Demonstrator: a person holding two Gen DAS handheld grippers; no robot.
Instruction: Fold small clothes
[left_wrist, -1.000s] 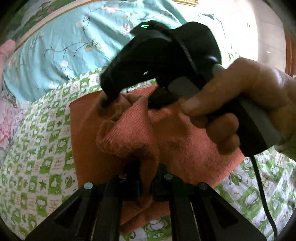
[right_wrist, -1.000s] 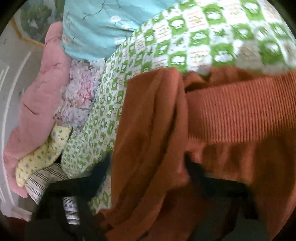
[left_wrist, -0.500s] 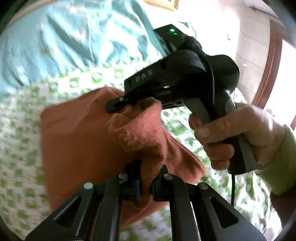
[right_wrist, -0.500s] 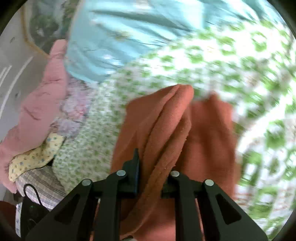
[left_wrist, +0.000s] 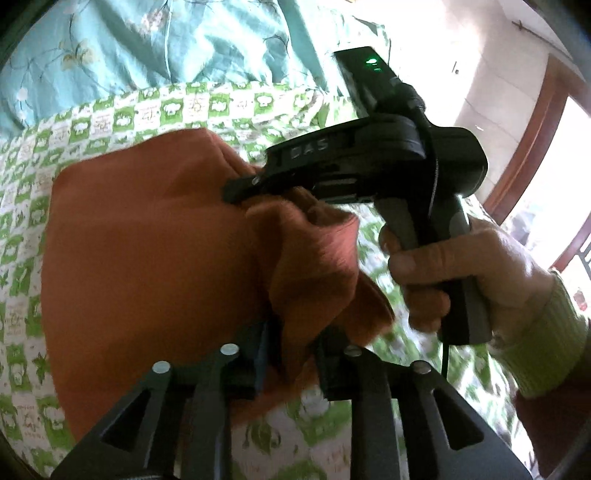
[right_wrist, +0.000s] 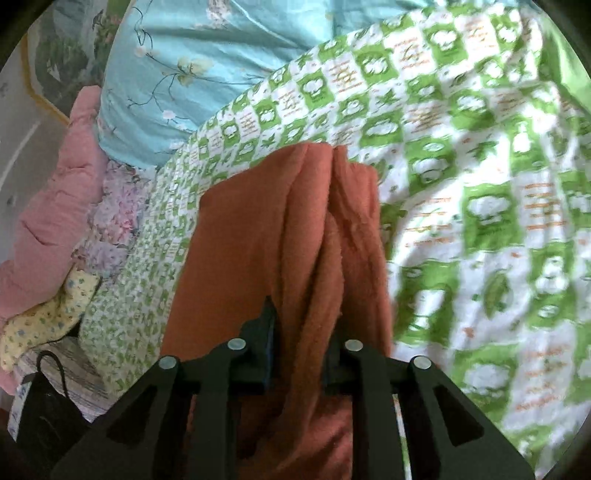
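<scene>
An orange knit garment (left_wrist: 147, 258) hangs lifted above the green-and-white checked bedsheet (left_wrist: 22, 206). My left gripper (left_wrist: 290, 354) is shut on its ribbed hem at the bottom of the left wrist view. My right gripper (left_wrist: 236, 190) shows there too, held by a hand, shut on the same hem a short way farther off. In the right wrist view my right gripper (right_wrist: 301, 345) pinches a bunched fold of the orange garment (right_wrist: 258, 236), which hangs down over the sheet (right_wrist: 480, 221).
A turquoise flowered quilt (right_wrist: 192, 74) lies at the back of the bed. Pink (right_wrist: 48, 206), flowered and yellow dotted (right_wrist: 40, 321) clothes pile at the left. A wooden door frame (left_wrist: 532, 144) stands at the right in the left wrist view.
Both grippers have lifted the orange garment off the sheet and drawn it up and back. The right gripper has turned from over the cloth to level with it.
</scene>
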